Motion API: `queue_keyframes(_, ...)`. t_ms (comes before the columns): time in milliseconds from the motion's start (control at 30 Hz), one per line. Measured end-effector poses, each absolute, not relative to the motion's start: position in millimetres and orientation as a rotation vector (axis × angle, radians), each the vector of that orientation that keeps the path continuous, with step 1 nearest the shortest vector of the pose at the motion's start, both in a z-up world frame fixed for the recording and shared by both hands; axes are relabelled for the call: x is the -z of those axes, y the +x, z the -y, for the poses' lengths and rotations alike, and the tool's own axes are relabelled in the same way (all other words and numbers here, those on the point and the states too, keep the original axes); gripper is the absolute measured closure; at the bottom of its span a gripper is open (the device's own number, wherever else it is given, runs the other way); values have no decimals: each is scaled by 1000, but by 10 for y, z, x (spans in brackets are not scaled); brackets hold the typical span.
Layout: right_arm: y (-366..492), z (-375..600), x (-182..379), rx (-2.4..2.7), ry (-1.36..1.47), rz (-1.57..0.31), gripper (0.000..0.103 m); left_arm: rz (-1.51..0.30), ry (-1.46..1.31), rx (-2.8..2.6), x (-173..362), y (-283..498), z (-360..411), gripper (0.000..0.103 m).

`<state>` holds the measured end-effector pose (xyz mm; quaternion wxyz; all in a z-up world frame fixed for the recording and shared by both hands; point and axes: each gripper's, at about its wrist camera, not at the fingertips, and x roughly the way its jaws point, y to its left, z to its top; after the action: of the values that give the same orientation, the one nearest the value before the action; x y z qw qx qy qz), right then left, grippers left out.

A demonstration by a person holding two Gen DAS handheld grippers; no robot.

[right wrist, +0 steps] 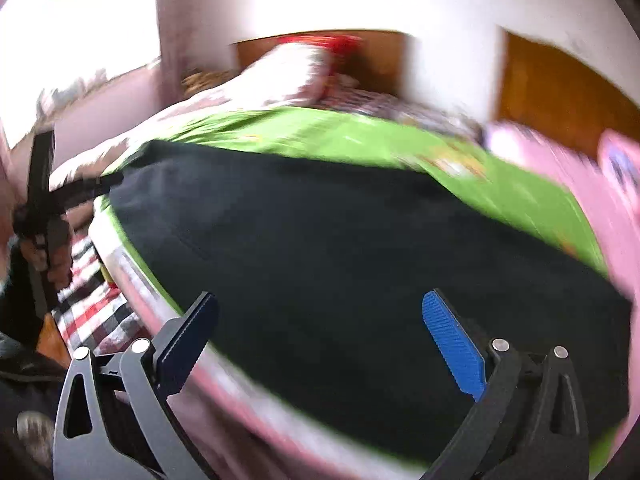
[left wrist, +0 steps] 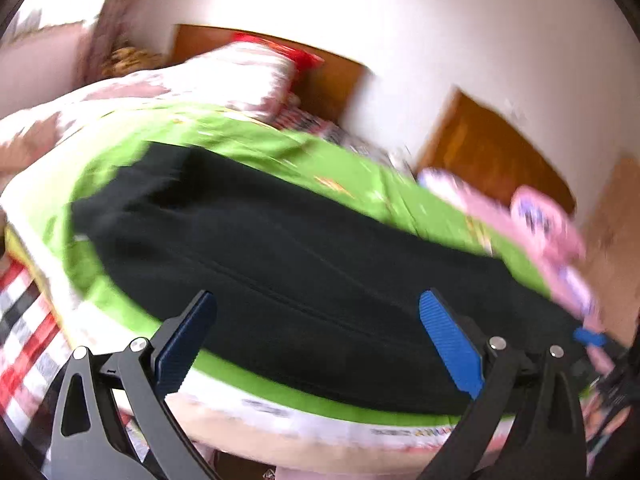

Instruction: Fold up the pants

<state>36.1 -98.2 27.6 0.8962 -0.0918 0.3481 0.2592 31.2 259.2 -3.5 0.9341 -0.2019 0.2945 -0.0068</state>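
Black pants (left wrist: 280, 248) flat on green sheet (left wrist: 248, 136) over bed, just ahead of both claws at 12 o'clock. Long axis runs 10 to 4 o'clock in left wrist view; which end is waist unclear through blur. Left claw (left wrist: 316, 336) wide, empty. Right claw (right wrist: 320, 336) wide, empty, over pants (right wrist: 340, 240); nearer claw hard to judge.

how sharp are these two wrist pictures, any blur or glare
Left wrist view: black pants on the green sheet smeared, white wall overexposed, left gripper fairly crisp. Right wrist view: heavier motion blur, blown-out upper left corner, only the right gripper sharp.
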Motion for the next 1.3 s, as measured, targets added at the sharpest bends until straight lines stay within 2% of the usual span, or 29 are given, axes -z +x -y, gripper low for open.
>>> queue_keyframes(133,548,-231,-356,-752,-372,-663,5,-581,-539,-156,0,142,-3312,2)
queue_keyframes(233,558,-1084,-356,-882,-517,-621,5,-637,-616,-289,79,19,-3782,2)
queue_keyframes(333,569,-1804,-224,-946,-648,-598,5,-667,-676,-314,190,-66,-4023,2)
queue_keyframes(500,731,-2449,66,-974,-757,-660,7,-695,-743,-253,310,-61,-4147,2)
queue_keyframes(567,814,-2624,211,-958,-825,-698,14,-691,-819,-207,379,-66,-4195,2)
queue_keyframes(633,897,-2673,223,-964,-799,-726,30,-689,-855,-187,409,-49,-4224,2)
queue_keyframes(667,916,-2705,248,-950,-808,-731,34,-687,-864,-178,406,-40,-4217,2)
queue_keyframes(800,917,-2816,343,-977,-815,-759,32,-684,-950,-96,484,58,-4259,2)
queue_keyframes(900,908,-2865,396,-1007,-830,-782,17,-686,-1059,-69,603,76,-4354,2)
queue_keyframes(967,876,-2944,429,-993,-909,-756,17,-684,-1081,-74,635,65,-4378,2)
queue_keyframes(1000,873,-2980,439,-981,-932,-755,22,-681,-1092,-68,646,57,-4385,2)
queue_keyframes(1033,875,-3017,443,-961,-956,-744,33,-676,-1105,-67,649,42,-4387,2)
queue_keyframes(1067,896,-3037,432,-942,-963,-739,38,-671,-1116,-71,650,21,-4398,2)
queue_keyframes(1267,986,-3012,373,-939,-915,-761,55,-610,-1123,-39,505,-48,-4414,2)
queue_keyframes(1300,963,-2985,345,-941,-890,-737,68,-609,-1132,-21,500,-35,-4403,2)
